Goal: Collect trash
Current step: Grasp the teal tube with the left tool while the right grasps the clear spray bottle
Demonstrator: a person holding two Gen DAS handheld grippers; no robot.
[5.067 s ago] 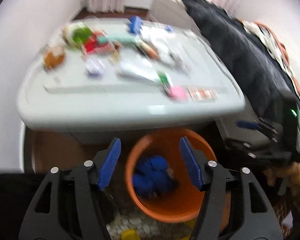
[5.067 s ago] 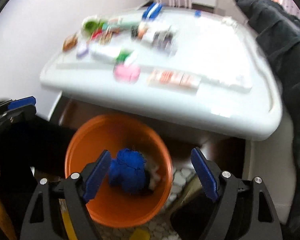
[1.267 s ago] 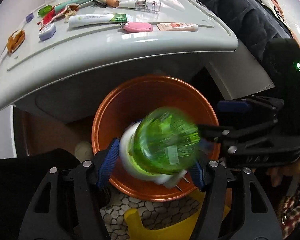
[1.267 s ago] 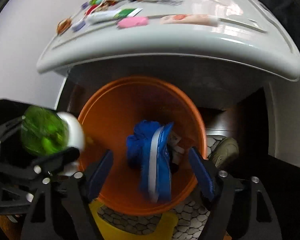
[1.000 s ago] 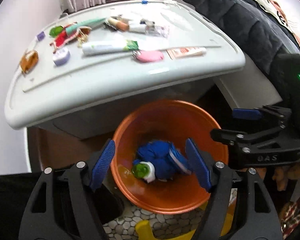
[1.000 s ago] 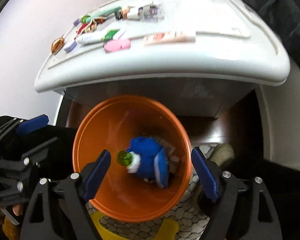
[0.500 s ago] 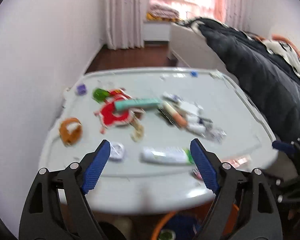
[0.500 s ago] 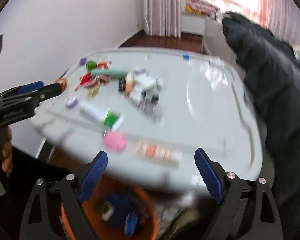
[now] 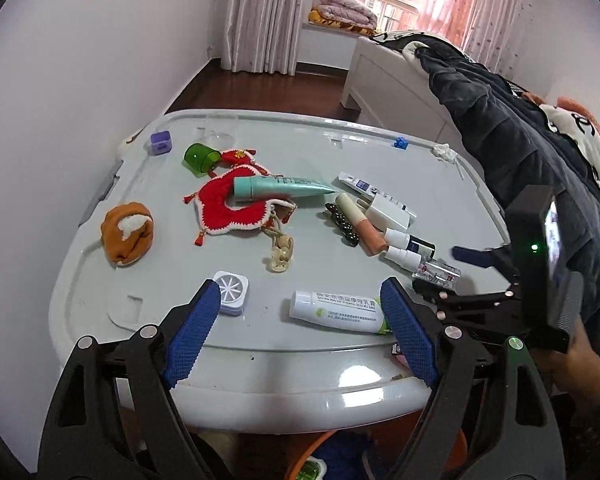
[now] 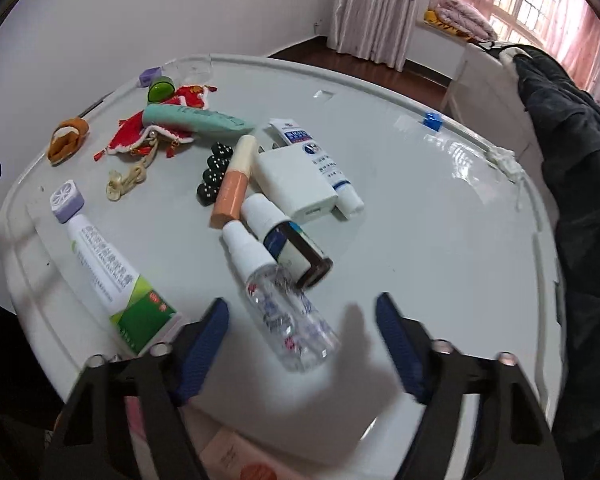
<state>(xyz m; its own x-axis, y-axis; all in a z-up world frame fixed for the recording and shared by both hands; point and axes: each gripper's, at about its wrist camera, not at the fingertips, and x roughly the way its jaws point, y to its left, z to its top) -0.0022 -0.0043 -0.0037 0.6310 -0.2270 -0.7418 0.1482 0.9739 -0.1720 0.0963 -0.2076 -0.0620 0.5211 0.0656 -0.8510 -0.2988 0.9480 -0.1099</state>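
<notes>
With the green bottle (image 9: 310,471) binned, I brought my right gripper (image 10: 302,330), jaws just narrowing and empty, over the clear spray bottle (image 10: 288,308); left gripper (image 9: 300,334) hung open.

At six o'clock in the left wrist view, the orange plastic bucket (image 9: 320,446) is mostly hidden under the grey plastic table (image 9: 300,392); its blue bundle (image 9: 342,450) and green-capped item (image 9: 310,470) barely show.

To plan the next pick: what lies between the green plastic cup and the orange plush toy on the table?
Only bare grey tabletop lies between the green plastic cup and the orange plush toy; the left wrist view shows it.
</notes>
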